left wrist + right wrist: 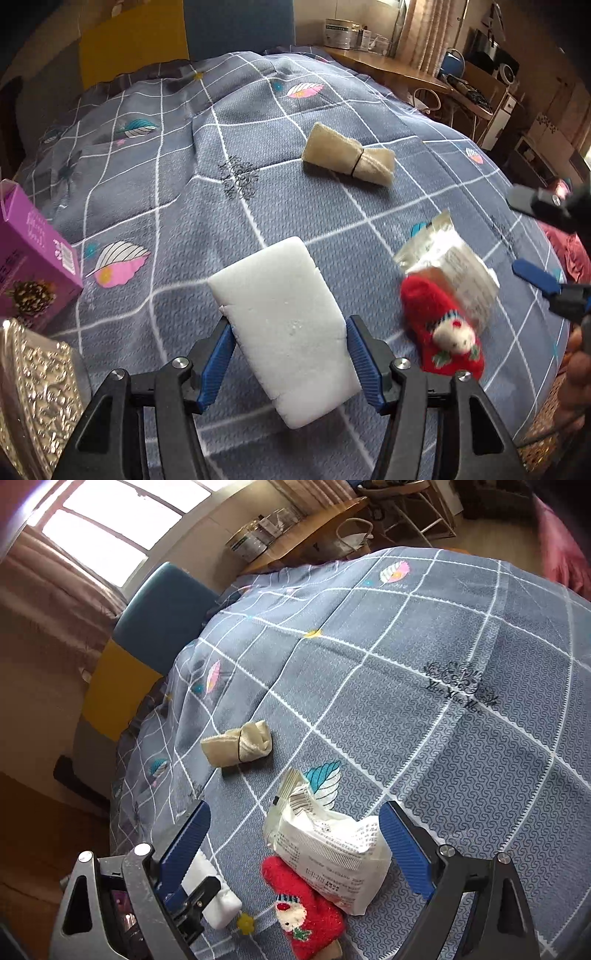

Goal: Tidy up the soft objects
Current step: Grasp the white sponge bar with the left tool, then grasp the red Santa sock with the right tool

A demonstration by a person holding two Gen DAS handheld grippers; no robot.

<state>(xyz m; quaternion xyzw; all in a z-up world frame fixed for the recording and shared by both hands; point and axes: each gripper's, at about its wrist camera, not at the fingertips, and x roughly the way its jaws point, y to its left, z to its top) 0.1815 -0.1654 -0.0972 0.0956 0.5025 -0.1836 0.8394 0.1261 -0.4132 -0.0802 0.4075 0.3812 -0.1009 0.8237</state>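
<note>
Left tongs (290,345) grip the white foam block (284,317) above the bed (369,221). Right tongs (295,838) stand wide open, empty, over the packet (332,853) and red sock (306,912) on the bed.

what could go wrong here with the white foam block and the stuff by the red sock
1. The left tongs pinch the white foam block only at its near end, so the long far end may tip or slip out when carried.
2. The packet lies partly on the red sock; the open right tongs straddle the packet and might drag the sock along with it.
3. The purple box sits close on the left, easy to bump.
</note>
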